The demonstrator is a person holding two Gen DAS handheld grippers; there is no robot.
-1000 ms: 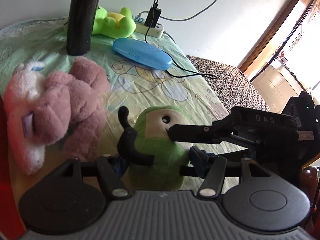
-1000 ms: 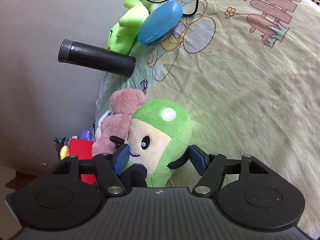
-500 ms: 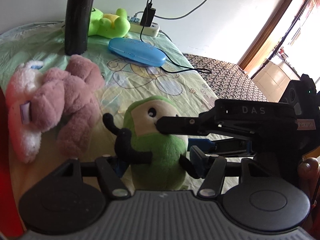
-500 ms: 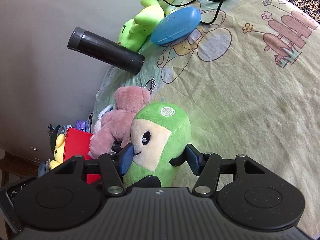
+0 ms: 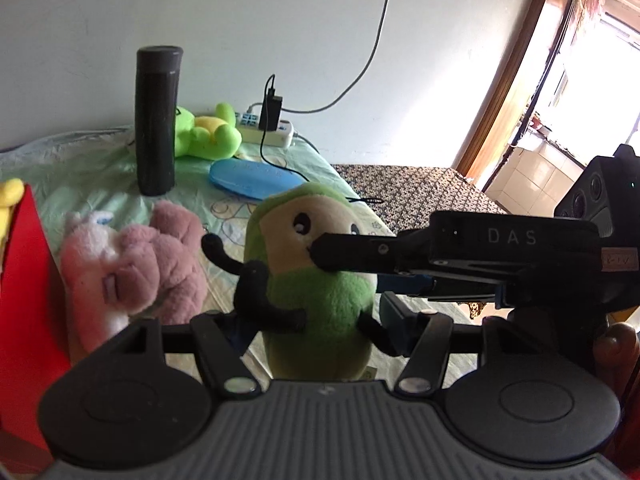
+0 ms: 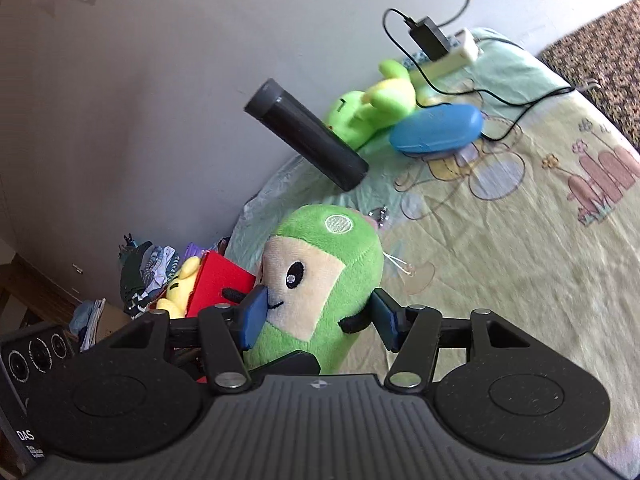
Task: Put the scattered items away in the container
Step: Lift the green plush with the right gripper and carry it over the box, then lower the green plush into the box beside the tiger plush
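Left wrist view: left tongs point(image 5: 310, 318) half open, closed around green plush point(image 5: 316, 296) at lower body. Right tongs point(image 5: 348, 256) enter from right, one finger across its face. Pink plush point(image 5: 132, 268) lies on bed left of tongs; black bottle point(image 5: 156, 120) stands beyond.

Right wrist view: right tongs point(image 6: 316, 318) clamp same green plush point(image 6: 320, 284) at both sides. Only here visible: red container point(image 6: 218, 284), left behind tongs, yellow toy point(image 6: 180, 286) inside.
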